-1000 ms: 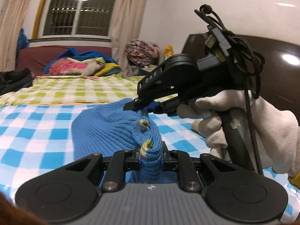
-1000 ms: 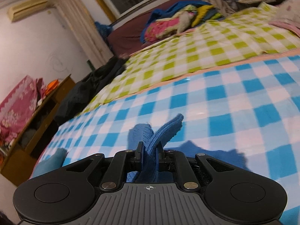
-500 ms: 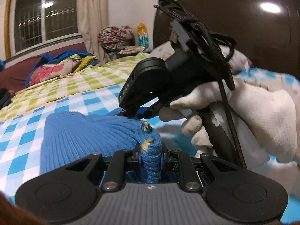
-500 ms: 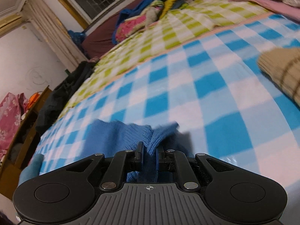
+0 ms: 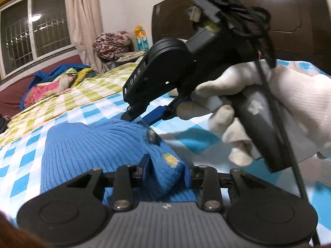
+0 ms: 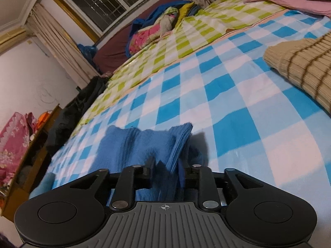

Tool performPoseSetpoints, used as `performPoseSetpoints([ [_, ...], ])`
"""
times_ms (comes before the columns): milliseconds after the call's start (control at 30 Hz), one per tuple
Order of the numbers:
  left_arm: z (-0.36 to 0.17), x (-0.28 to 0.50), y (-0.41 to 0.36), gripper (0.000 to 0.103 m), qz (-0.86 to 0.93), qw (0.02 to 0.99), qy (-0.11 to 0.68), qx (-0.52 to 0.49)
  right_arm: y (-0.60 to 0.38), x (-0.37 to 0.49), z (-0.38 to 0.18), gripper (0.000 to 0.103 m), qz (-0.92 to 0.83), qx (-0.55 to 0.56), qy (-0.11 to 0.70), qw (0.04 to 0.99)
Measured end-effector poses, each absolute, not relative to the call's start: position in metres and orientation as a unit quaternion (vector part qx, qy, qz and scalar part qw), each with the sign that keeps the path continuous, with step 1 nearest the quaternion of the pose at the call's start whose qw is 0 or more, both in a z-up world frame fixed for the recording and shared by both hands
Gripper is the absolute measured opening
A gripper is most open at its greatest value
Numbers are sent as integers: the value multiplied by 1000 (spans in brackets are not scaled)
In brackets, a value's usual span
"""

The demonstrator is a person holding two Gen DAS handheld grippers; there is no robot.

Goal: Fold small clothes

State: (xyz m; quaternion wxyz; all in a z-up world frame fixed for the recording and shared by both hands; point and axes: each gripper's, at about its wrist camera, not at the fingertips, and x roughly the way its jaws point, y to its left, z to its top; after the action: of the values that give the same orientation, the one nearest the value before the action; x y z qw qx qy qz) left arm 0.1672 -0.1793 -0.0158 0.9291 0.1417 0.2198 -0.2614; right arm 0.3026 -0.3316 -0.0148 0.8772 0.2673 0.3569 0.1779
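A small blue knit sweater (image 5: 99, 144) with yellow spots lies folded on the blue-and-white checked bed sheet (image 5: 24, 165). My left gripper (image 5: 165, 172) has its jaws parted, and a fold of the sweater lies loosely between them. My right gripper (image 6: 164, 170) also has its jaws parted, with the sweater's edge (image 6: 144, 144) between them. In the left wrist view the right gripper (image 5: 134, 119), held by a white-gloved hand (image 5: 279, 113), touches the sweater's far edge.
A tan striped knit garment (image 6: 304, 64) lies on the sheet to the right. A green checked cover (image 6: 186, 41) and a pile of bright clothes (image 6: 157, 31) lie farther off. A dark headboard (image 5: 227, 20) stands behind, and a wooden cabinet (image 6: 22, 144) at the left.
Both grippers lowered the sweater onto the sheet and have opened their jaws, which were shut on the knit before. The cloth now lies slack between the fingers.
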Motion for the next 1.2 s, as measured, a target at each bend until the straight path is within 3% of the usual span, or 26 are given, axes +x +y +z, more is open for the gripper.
performPoseSetpoints([
  [200, -14, 155, -172, 38, -266, 926, 222, 147, -330, 269, -12, 42, 202, 272, 363, 868],
  [367, -12, 152, -167, 38, -251, 929, 222, 155, -318, 260, -16, 43, 205, 250, 377, 868],
  [433, -9, 150, -162, 38, -244, 931, 222, 154, -315, 257, -15, 36, 197, 235, 375, 875],
  [500, -6, 149, -154, 38, -236, 934, 220, 151, -315, 252, -11, 21, 195, 231, 374, 877],
  [600, -1, 145, -140, 38, -224, 940, 217, 140, -317, 242, -8, 13, 199, 234, 371, 877],
  [867, 2, 166, -106, 38, -184, 950, 237, 87, -326, 225, -35, 11, 194, 284, 381, 858],
  [1033, 10, 180, -97, 39, -167, 958, 221, 72, -331, 223, -22, 20, 196, 294, 355, 866],
  [1100, 9, 181, -95, 39, -160, 959, 220, 76, -334, 227, -18, 31, 192, 305, 344, 867],
  [1200, 6, 183, -90, 40, -151, 959, 226, 77, -333, 239, -21, 38, 191, 319, 348, 861],
])
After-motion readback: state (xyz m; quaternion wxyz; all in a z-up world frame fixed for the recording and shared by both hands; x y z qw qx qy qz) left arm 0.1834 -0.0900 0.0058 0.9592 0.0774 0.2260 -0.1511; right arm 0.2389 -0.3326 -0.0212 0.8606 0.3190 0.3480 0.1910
